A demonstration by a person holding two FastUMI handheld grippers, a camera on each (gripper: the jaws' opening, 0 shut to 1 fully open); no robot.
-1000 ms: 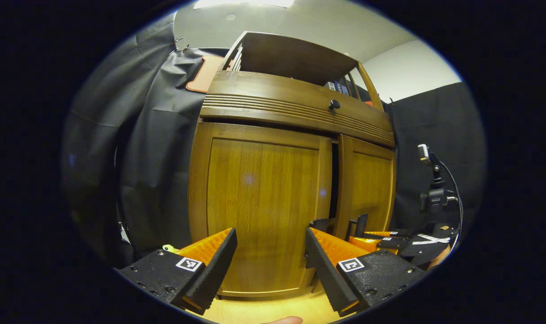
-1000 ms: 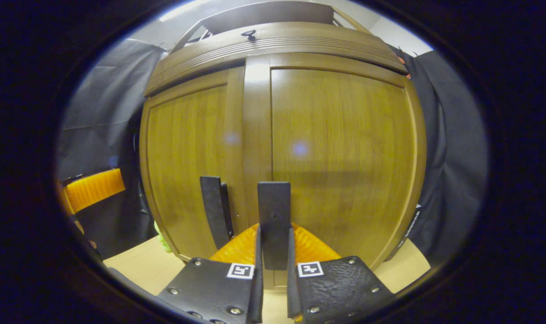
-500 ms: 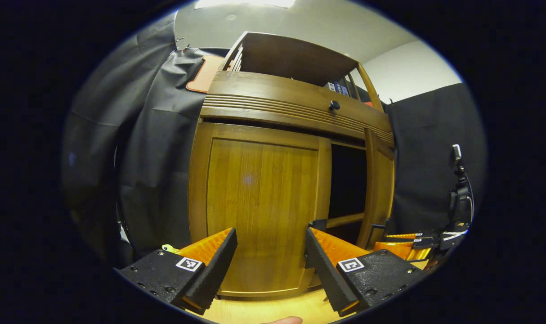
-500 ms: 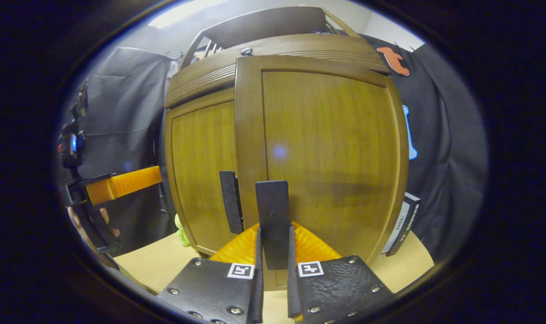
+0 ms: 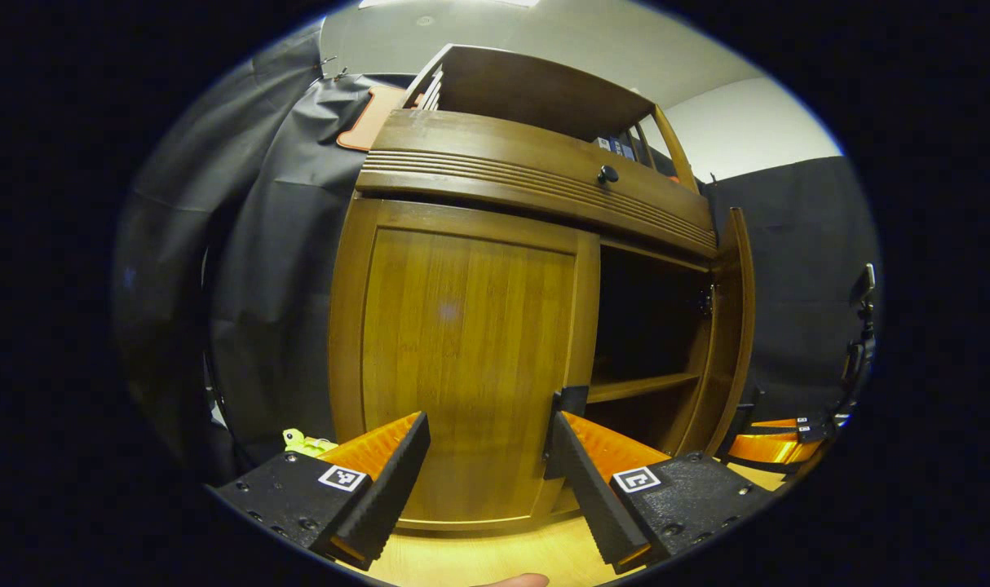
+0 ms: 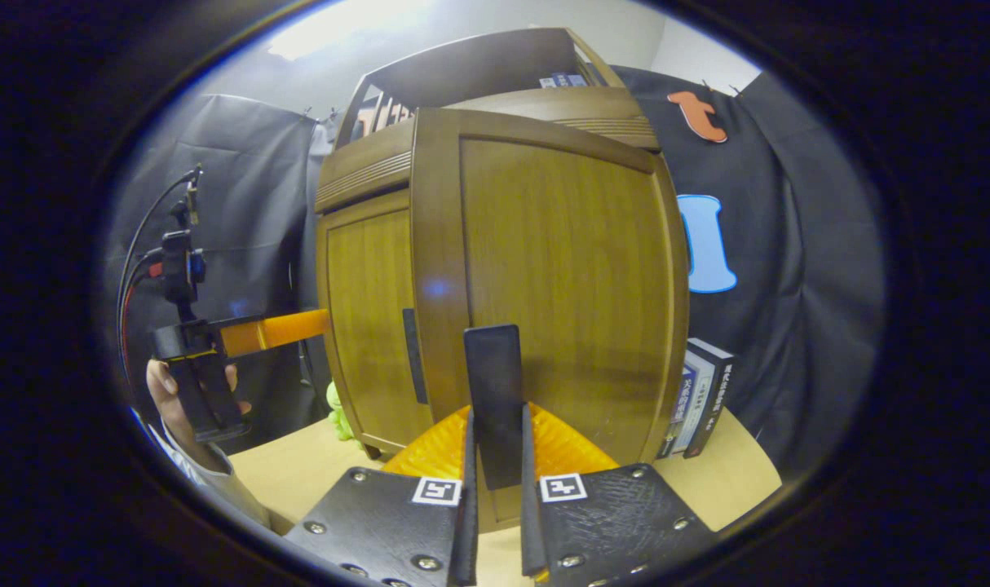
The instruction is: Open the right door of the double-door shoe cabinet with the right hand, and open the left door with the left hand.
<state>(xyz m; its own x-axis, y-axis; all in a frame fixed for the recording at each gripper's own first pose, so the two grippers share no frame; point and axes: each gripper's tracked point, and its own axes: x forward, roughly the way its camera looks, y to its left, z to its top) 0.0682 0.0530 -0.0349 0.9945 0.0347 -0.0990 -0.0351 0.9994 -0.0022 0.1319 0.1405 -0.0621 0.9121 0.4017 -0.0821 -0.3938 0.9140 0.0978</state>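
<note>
- Shoe cabinet [image 5: 536, 175] stands on a light wooden surface [image 5: 495, 554] against the booth's black cloth wall [image 5: 258, 285].
- Right door [image 6: 560, 285] swung out on its hinge; in the left gripper view it appears edge-on [image 5: 727, 326], with the dark interior and one shelf [image 5: 642, 387] exposed.
- Left door [image 5: 462, 359] shut, flush with the frame.
- Right gripper [image 6: 495, 391]: fingers pinched onto a dark flat handle [image 6: 495, 367] on the right door's free edge. A matching handle [image 6: 413, 355] sits on the left door.
- Left gripper [image 5: 487, 440]: fingers spread wide, in front of the left door's lower part; contact cannot be told. A hand [image 6: 177, 391] holds it.
- Drawer band above the doors carries a small dark knob [image 5: 607, 174].
- Green toy [image 5: 303, 443] at the cabinet's left foot; boxed item [image 6: 699, 399] leaning by its right side.
</note>
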